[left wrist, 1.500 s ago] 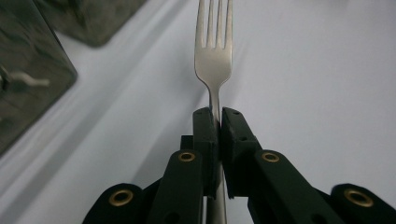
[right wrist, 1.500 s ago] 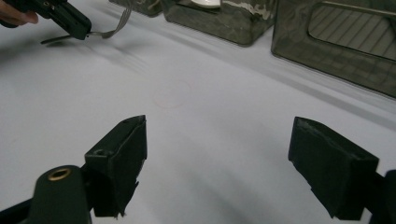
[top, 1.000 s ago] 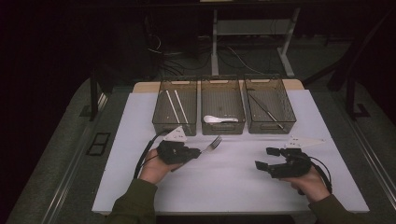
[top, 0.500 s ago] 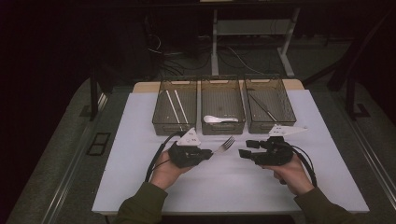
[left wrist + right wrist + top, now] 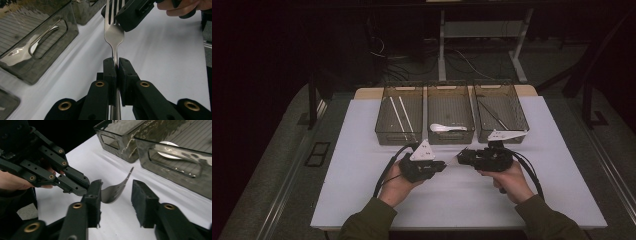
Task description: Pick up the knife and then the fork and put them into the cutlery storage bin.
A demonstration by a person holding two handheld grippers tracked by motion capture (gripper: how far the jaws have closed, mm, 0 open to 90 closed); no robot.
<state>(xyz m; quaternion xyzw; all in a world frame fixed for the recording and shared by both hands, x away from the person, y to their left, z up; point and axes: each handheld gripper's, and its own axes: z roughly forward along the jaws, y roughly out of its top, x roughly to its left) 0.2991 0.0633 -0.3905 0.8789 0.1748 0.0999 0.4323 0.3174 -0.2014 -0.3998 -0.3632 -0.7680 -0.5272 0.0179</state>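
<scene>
Pointing toward each other above the white table (image 5: 362, 200), the two grippers meet tip to tip just in front of the three bins (image 5: 451, 112). The left gripper (image 5: 443, 165) has its jaws clamped tight on the fork (image 5: 114, 35) handle, tines aimed away at the right gripper (image 5: 460, 158). The right gripper's jaws have just been closing and now stand either side of the fork head, pads not pressing it. From the left gripper view, one far pad overlaps the tines.
</scene>
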